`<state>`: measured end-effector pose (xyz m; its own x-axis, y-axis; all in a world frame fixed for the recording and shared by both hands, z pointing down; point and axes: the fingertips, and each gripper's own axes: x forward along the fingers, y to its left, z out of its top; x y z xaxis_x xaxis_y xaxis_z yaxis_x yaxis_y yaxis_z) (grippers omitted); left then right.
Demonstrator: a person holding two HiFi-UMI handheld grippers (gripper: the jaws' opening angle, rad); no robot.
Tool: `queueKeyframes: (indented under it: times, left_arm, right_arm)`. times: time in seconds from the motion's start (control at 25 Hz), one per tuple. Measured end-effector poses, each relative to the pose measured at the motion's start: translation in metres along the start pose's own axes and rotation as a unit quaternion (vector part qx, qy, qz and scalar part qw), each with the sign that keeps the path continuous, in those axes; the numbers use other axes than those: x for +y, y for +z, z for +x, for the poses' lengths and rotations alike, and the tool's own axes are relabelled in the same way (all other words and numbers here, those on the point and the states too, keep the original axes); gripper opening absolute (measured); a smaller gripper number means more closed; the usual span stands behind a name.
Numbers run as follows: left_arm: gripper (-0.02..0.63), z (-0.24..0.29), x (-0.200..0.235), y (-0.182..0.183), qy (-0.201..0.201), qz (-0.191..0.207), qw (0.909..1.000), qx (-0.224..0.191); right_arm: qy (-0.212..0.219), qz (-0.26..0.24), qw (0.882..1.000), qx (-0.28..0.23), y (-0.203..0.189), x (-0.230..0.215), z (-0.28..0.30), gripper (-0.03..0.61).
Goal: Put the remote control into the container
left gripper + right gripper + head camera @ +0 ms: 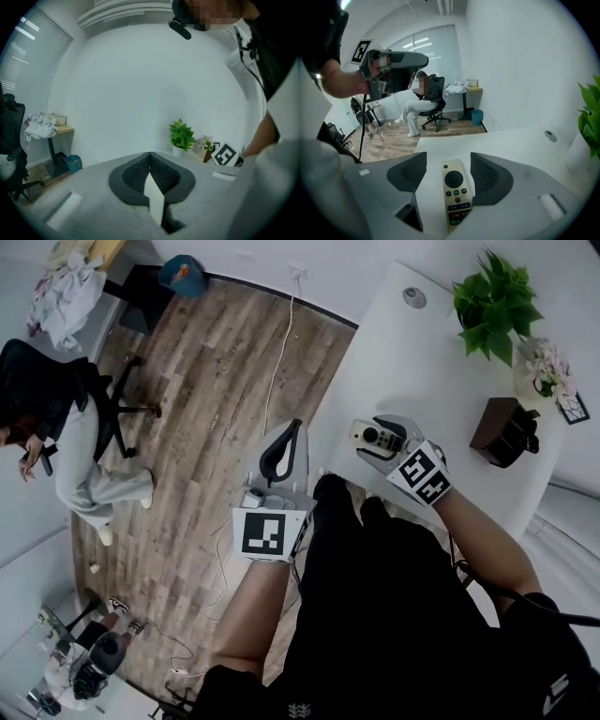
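Note:
A cream remote control (370, 436) with dark buttons lies on the white table (422, 362) near its front left edge. My right gripper (375, 441) is open, one jaw on each side of the remote (454, 194), with a gap showing between each pad and the remote. The dark brown container (506, 432) stands on the table to the right of that gripper. My left gripper (293, 427) hangs over the wooden floor left of the table, shut with nothing in it; its pads meet in the left gripper view (150, 158).
A green plant (492, 301) and a small flower pot (539, 371) stand at the table's far right. A round cable grommet (413, 297) sits near the far edge. A person sits in an office chair (56, 427) on the floor at the left.

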<state>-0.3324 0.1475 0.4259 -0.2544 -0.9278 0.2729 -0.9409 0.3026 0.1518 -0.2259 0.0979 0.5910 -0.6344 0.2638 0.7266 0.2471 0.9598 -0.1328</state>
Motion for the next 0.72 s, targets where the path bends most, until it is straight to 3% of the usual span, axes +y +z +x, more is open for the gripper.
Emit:
queueKeyframes:
  times: [0.2,0.72]
  left_arm:
    - [0.002,-0.001,0.021,-0.012,0.010,-0.007,0.9998,0.018]
    - [0.002,0.003,0.057,-0.023,0.018,-0.025,0.9992,0.024]
  right_arm:
    - [0.001,-0.012,0.999,0.045,-0.009,0.001,0.022,0.333]
    - [0.006,-0.035,0.989,0.143,-0.030,0.000,0.052,0.288]
